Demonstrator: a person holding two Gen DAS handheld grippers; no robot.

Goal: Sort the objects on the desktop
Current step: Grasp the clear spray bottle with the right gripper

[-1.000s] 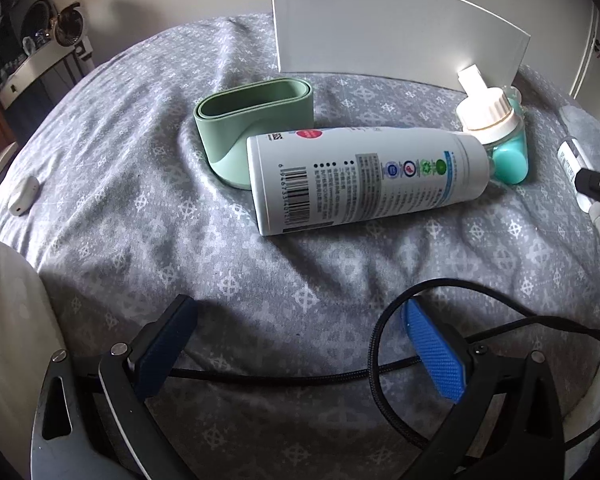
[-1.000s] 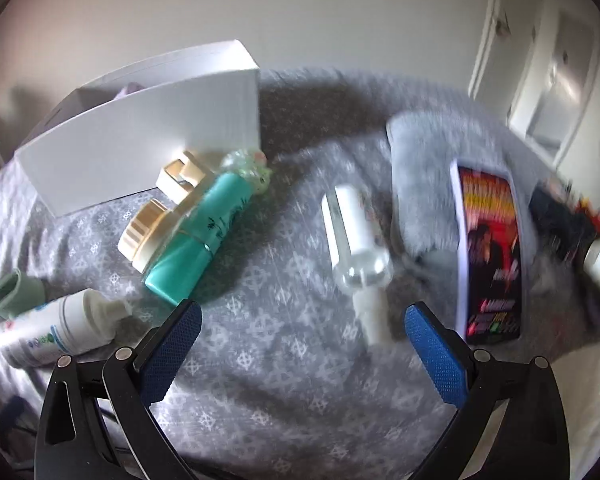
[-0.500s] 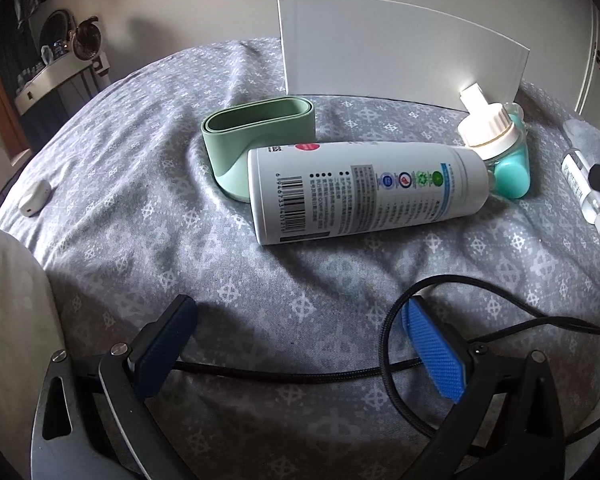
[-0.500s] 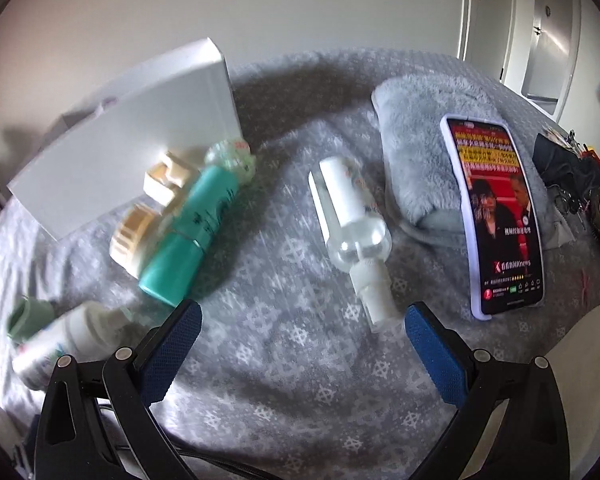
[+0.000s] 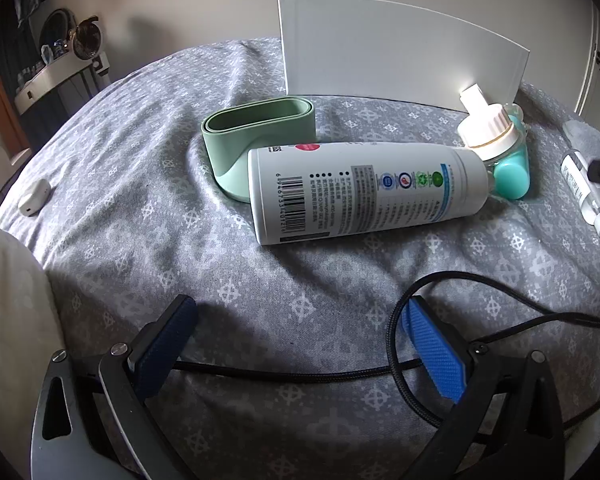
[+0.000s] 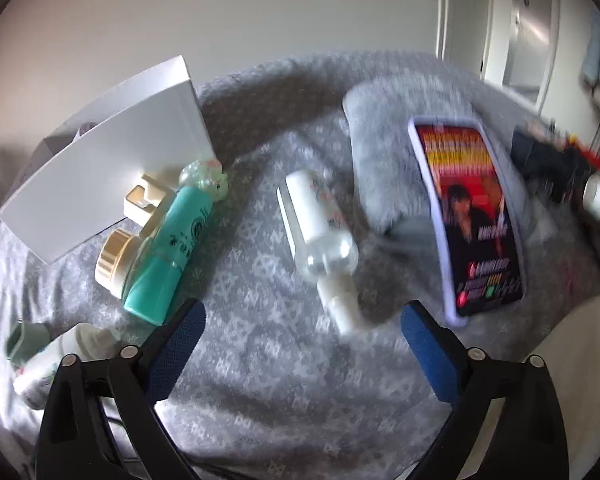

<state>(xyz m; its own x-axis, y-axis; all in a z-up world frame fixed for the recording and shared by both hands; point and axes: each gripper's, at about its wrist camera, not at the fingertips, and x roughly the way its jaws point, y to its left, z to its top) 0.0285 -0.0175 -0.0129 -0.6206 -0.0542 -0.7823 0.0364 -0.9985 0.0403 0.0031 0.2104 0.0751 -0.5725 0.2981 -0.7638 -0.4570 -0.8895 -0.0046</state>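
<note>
I am holding my left gripper (image 5: 300, 344) spread over the patterned grey quilt (image 5: 148, 216), a braided black cable (image 5: 412, 364) looping past its ribbed blue pad. My right gripper (image 6: 302, 340) is gaping too, empty. A smooth white can (image 5: 364, 192) is lying mid-quilt, touching a rounded mint holder (image 5: 256, 136). A clear sprayer (image 6: 320, 232) is lying beside a glossy phone (image 6: 472, 216).

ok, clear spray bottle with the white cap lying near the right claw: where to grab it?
Take the clear spray bottle across its wide clear body, just behind the nozzle. It lies flat, nozzle towards the open right claw, so come from above with fingers astride its sides; the phone sits close on one side.
</note>
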